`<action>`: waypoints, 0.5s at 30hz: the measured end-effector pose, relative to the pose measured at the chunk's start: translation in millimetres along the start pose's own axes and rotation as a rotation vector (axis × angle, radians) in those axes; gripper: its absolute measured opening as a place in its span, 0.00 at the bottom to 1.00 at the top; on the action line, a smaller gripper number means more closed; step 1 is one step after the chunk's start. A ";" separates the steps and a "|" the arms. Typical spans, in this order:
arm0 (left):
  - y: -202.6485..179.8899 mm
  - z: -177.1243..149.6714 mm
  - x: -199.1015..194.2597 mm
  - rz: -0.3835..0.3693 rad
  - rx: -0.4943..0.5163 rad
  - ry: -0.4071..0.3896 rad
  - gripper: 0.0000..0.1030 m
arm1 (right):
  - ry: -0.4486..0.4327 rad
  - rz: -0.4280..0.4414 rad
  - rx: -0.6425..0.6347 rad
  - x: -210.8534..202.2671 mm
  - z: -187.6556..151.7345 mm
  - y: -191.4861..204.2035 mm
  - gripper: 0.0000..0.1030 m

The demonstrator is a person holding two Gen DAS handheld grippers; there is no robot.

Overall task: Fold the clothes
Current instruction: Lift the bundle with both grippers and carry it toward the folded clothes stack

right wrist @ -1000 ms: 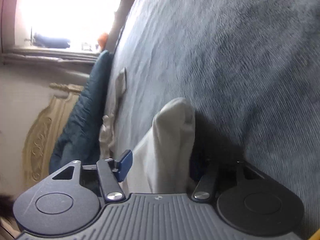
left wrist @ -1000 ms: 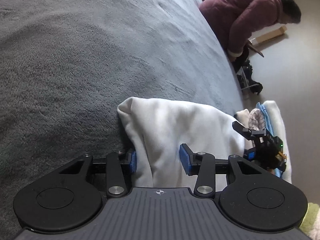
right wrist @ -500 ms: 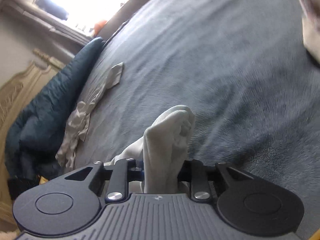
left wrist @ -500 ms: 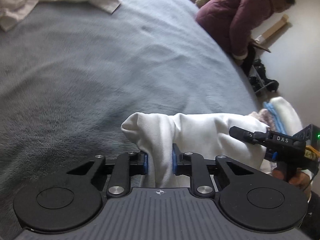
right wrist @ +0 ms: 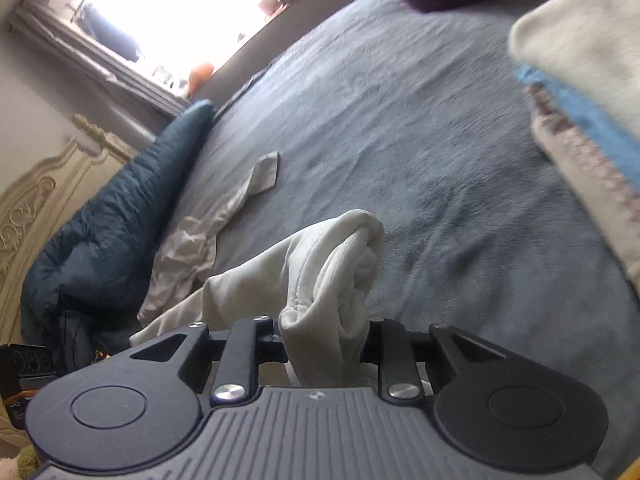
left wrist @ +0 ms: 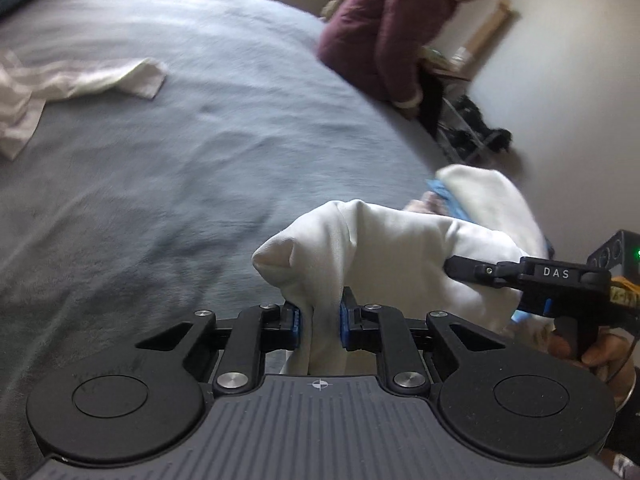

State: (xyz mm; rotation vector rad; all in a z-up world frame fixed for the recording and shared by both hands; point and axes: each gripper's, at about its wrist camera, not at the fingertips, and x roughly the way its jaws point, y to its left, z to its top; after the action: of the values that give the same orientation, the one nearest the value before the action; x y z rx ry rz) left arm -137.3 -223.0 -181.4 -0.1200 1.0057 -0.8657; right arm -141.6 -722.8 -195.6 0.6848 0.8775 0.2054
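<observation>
Both grippers clamp the white garment (left wrist: 384, 248) above the grey bed (left wrist: 168, 168)
Left gripper (left wrist: 319, 322) has just closed on one bunched end, right gripper (right wrist: 324, 344) pinches the other — lift evenly, keep it taut, or folds slip

White garment (left wrist: 384, 256): bunched, pinched between the blue-padded fingers (left wrist: 294, 322) of the left gripper (left wrist: 319, 322), whose jaws have just been closing; raised above the grey bed (left wrist: 200, 152). Right gripper (left wrist: 452, 266), marked DAS, is seen at 3 o'clock against the same cloth. Crumpled pale garment (left wrist: 72, 84) at 10 o'clock. Folded stack (left wrist: 488, 196) at 2 o'clock. Person in maroon jacket (left wrist: 388, 28) at 1 o'clock.
</observation>
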 end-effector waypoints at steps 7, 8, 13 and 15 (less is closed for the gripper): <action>-88.8 -1.8 -29.9 0.013 0.116 -0.034 0.15 | -0.062 0.022 0.036 -95.3 -2.7 -9.2 0.24; -103.0 -2.8 -32.4 0.021 0.125 -0.046 0.15 | -0.069 0.026 0.033 -109.7 -2.1 -11.7 0.24; -172.8 -7.7 -37.2 0.057 0.077 -0.099 0.15 | -0.121 0.072 -0.035 -180.2 13.2 -30.9 0.24; -202.4 -10.9 -38.9 0.069 0.072 -0.124 0.15 | -0.130 0.102 -0.066 -205.9 24.0 -41.9 0.24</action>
State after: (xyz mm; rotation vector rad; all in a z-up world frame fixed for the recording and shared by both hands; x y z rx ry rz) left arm -272.5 -329.2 -67.1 -0.0759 0.8567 -0.8203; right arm -258.5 -855.6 -79.7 0.6745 0.7093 0.2769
